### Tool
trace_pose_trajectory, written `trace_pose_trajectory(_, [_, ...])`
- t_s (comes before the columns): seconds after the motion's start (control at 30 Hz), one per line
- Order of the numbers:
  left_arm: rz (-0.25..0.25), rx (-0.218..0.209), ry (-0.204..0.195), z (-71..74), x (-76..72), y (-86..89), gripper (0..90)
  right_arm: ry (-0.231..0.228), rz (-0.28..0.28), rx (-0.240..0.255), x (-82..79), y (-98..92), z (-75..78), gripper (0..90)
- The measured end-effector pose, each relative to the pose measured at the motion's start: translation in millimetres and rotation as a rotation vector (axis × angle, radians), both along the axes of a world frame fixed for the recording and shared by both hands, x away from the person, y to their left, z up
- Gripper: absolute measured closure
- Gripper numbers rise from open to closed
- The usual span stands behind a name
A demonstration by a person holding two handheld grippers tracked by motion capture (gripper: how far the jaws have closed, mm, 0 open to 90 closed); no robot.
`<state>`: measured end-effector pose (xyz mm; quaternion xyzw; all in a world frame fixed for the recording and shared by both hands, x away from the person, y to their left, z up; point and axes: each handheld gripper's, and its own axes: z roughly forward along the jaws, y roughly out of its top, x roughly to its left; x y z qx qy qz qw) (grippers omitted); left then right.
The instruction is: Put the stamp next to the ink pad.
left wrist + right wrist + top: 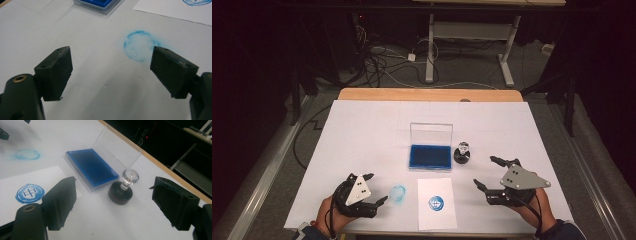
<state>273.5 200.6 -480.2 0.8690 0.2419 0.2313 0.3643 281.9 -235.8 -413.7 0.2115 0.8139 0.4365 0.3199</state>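
Observation:
A blue ink pad (430,156) (91,167) in a clear case with its lid upright lies mid-table. A round black stamp with a clear knob (462,152) (121,190) stands just right of it. A white paper sheet (436,203) (15,192) near the front edge bears a round blue stamp print (436,202) (29,192). My left gripper (376,189) (111,72) is open at the front left, over a faint blue ring smudge (398,193) (139,46) (27,154). My right gripper (490,172) (113,205) is open at the front right, facing the stamp and apart from it.
A white sheet (362,135) covers the wooden table (427,94). Beyond the far edge are a dark floor, cables (382,62) and a desk frame (472,40). A hand and a sleeve hold each gripper at the near edge.

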Motion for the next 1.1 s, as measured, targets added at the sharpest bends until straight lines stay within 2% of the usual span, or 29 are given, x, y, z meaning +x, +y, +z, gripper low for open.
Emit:
trace_pose_trajectory(0.13, [0.001, 0.002, -0.001, 0.0, -0.4, 0.0, 17.3, -0.003, -0.011, -0.031, -3.6, -2.7, -6.5, 19.3])
trace_pose_trajectory(0.5, [0.000, 0.001, 0.002, -0.3, -0.2, -1.0, 17.3, 0.026, -0.019, -0.050, -12.9, -13.1, -29.3, 19.3])
trace_pose_trajectory(0.73, [-0.002, 0.001, -0.002, 0.4, -0.3, -1.8, 17.3, 0.016, -0.021, -0.015, -18.0, -25.2, -43.1, 19.4])
trace_pose_trajectory(0.8, [-0.002, 0.000, -0.004, 0.6, -0.2, -2.1, 17.3, 0.023, -0.019, -0.002, -18.5, -29.1, -47.1, 19.3])
trace_pose_trajectory(0.9, [-0.004, 0.003, -0.005, 0.3, -0.5, -3.0, 17.4, 0.043, -0.025, -0.009, -17.7, -32.1, -51.6, 19.2])
trace_pose_trajectory(1.0, [-0.007, 0.007, -0.004, 0.2, -1.8, -3.2, 17.3, 0.058, -0.031, 0.009, -17.1, -35.2, -52.7, 19.3])
trace_pose_trajectory(1.1, [-0.011, 0.006, -0.009, 1.1, -2.5, -3.6, 17.4, 0.053, -0.031, 0.032, -17.3, -36.1, -51.2, 19.4])
